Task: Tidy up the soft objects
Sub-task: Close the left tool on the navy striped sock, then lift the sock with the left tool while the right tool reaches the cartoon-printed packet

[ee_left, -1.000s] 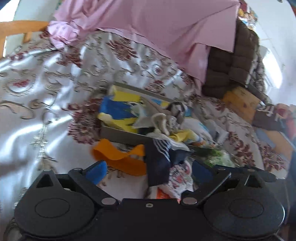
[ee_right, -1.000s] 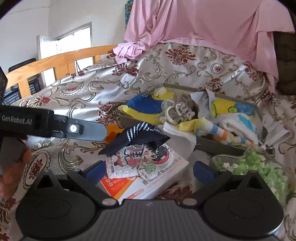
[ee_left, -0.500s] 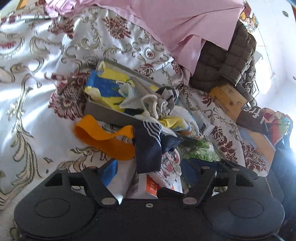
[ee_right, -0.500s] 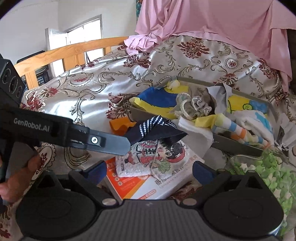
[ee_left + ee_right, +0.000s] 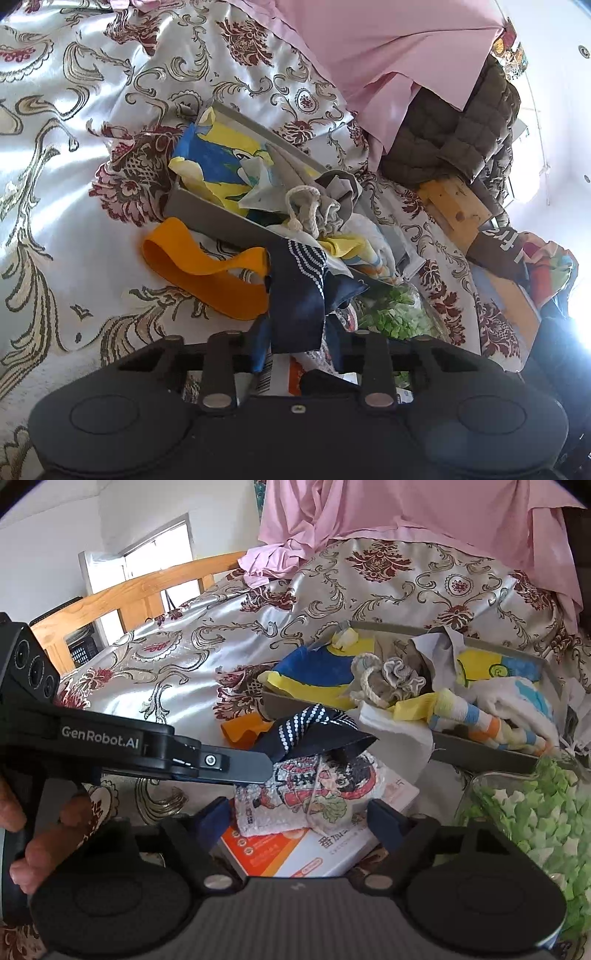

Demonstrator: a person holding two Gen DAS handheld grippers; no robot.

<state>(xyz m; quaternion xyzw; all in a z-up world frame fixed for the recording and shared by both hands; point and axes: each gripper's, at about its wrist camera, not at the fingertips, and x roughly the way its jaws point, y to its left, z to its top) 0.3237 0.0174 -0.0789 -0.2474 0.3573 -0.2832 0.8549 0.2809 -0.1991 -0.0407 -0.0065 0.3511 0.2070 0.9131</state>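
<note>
A navy cloth with white dots (image 5: 295, 295) (image 5: 314, 734) lies over a cartoon-printed pouch (image 5: 314, 790), in front of a grey tray (image 5: 207, 218) (image 5: 480, 753) piled with soft items. My left gripper (image 5: 295, 347) (image 5: 264, 770) has its jaws closing, and both pads touch the near end of the navy cloth. My right gripper (image 5: 301, 819) is open with its jaws narrowing; the pouch and the orange-and-white book (image 5: 295, 856) under it lie between the fingers, unpressed. An orange band (image 5: 207, 273) (image 5: 240, 731) rests on the bedspread left of the cloth.
A glass jar of green paper stars (image 5: 528, 812) (image 5: 395, 317) stands at the right, beside the tray. Pink fabric (image 5: 406, 513) hangs behind, with a brown quilted jacket (image 5: 461, 129) to its right. A wooden bed rail (image 5: 140, 587) runs far left. A hand (image 5: 33, 849) holds the left gripper.
My left gripper has come down and forward to the navy cloth, and its fingers have closed around it. The right gripper's fingers have drawn in a little around the pouch.
</note>
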